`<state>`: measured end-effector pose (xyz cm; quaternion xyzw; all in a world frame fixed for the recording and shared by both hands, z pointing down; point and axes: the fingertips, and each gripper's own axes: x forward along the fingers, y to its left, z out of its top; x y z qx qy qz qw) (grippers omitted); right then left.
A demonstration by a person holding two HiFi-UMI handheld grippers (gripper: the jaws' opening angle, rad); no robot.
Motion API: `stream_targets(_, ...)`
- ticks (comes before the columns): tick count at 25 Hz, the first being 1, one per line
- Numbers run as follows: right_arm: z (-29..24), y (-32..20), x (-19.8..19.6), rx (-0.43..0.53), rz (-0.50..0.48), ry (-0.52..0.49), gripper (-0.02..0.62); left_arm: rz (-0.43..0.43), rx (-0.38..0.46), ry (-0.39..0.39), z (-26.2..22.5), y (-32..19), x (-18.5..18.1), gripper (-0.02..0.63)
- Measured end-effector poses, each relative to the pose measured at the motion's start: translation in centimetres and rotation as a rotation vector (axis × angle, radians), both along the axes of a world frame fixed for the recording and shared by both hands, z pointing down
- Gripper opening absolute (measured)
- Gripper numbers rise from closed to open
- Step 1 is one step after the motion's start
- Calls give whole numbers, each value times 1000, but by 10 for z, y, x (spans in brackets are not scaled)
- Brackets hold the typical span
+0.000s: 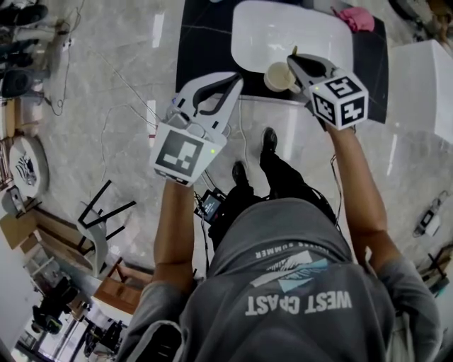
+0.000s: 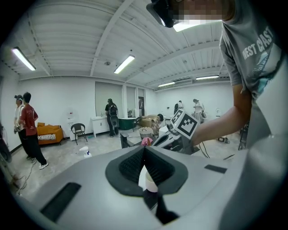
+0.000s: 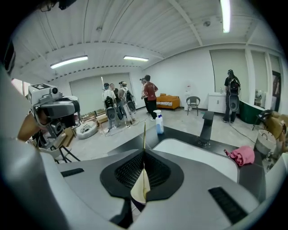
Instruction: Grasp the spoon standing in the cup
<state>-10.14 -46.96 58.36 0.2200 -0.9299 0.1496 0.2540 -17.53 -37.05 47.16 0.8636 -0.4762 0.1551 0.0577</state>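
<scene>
A cream cup [image 1: 281,76] shows at the near rim of the white basin [image 1: 311,28], just left of my right gripper [image 1: 293,61]. In the right gripper view the right gripper [image 3: 144,153] is shut on the thin golden spoon handle [image 3: 144,134], which stands up between the pads, with the cup [image 3: 140,188] showing below them. My left gripper [image 1: 237,79] hangs to the left of the cup, apart from it, its jaws together with nothing between them. In the left gripper view the left gripper [image 2: 144,151] looks past its closed pads onto the cup [image 2: 149,181].
The basin sits in a black counter [image 1: 205,42] with a dark faucet [image 3: 207,128], a spray bottle [image 3: 159,122] and a pink cloth [image 1: 357,18]. Several people stand across the room [image 3: 148,96]. Stands and cables lie on the floor at the left [image 1: 99,219].
</scene>
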Motion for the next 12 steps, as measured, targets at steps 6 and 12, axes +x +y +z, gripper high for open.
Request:
stream_targets(6, -38, 14, 3, 89, 22, -2, 34, 4, 50, -2, -25, 22, -4, 2)
stream_targets(12, -76, 31, 4, 159, 44, -15, 34, 16, 109, 3, -50, 44, -5, 2)
